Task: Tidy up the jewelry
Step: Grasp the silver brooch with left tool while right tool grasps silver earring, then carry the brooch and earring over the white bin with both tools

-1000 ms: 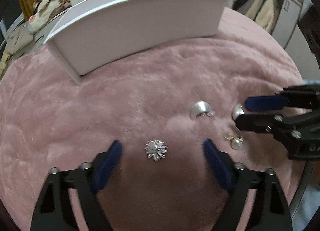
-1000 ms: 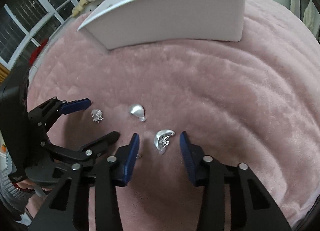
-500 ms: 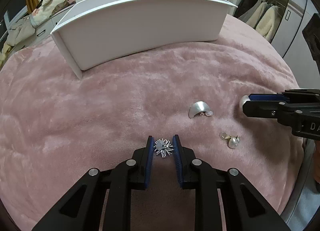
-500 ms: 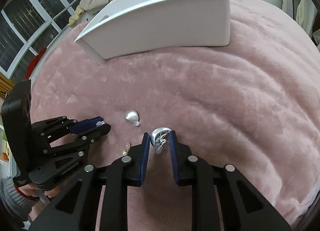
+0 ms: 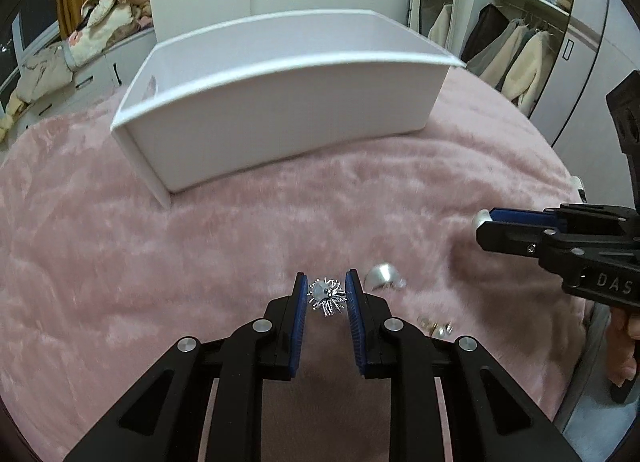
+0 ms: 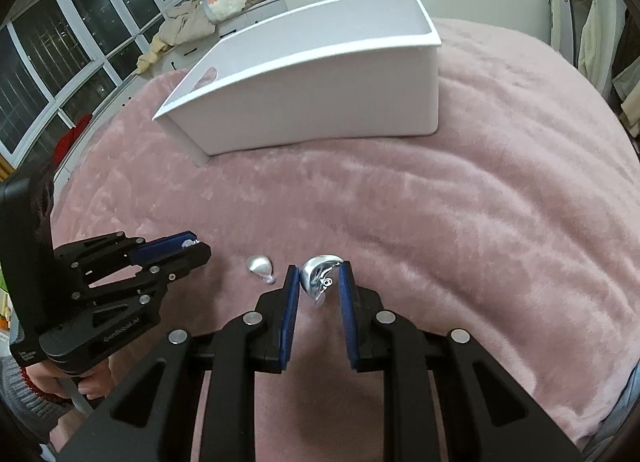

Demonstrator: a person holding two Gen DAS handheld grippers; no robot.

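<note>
Both pieces held clear of the pink blanket (image 5: 160,282). Our left gripper (image 5: 327,294) is clamped on the spiky silver earring (image 5: 328,297); our right gripper (image 6: 319,282) pinches the silver crescent earring (image 6: 318,276). The white box (image 5: 288,129) lies straight ahead of both, open top up, its long axis crosswise to our fingers; we judge the left slightly nearer. A silver dome earring (image 6: 259,265) remains on the blanket between the grippers. Only the left view shows the pearl studs (image 5: 436,328) beside it.
</note>
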